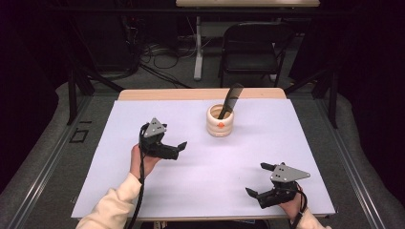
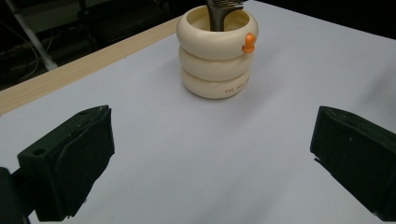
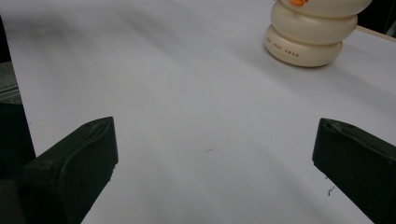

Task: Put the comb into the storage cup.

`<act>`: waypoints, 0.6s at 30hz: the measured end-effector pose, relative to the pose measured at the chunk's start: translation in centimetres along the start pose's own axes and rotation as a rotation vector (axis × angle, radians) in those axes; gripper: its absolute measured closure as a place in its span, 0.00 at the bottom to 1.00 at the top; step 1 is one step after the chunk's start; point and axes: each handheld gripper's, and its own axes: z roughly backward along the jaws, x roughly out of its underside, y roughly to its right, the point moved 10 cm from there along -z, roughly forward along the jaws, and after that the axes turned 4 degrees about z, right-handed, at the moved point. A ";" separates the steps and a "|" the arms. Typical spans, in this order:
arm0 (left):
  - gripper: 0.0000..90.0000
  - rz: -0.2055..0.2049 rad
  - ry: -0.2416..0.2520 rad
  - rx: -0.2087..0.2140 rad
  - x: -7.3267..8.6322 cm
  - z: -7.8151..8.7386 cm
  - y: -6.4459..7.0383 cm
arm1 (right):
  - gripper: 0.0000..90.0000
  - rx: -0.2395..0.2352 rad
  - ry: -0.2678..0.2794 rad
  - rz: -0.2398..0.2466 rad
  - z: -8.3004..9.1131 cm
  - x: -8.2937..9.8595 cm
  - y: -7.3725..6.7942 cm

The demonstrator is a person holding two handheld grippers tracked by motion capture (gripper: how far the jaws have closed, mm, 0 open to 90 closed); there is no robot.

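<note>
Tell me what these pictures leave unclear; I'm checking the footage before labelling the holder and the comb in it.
- Comb: its lower end is hidden inside the cream holder in the high view; the left gripper view's top edge cuts off its upper part.
- Holder's print: too small to read with certainty; the holder's top is cut off by the upper edge of the right gripper view.
- Right claw: the hand behind it is cut off at the bottom edge of the high view.
</note>
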 end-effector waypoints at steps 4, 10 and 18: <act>0.00 -0.002 0.002 -0.003 0.5 0.7 0.0 | 0.00 0.000 0.002 -0.002 0.0 0.0 0.0; 0.00 0.001 0.006 -0.015 1.3 1.7 0.0 | 0.00 0.000 0.004 -0.001 -0.1 0.0 0.0; 0.00 -0.010 0.001 -0.020 2.4 2.8 0.5 | 0.00 -0.001 0.000 0.001 -0.1 0.0 -0.1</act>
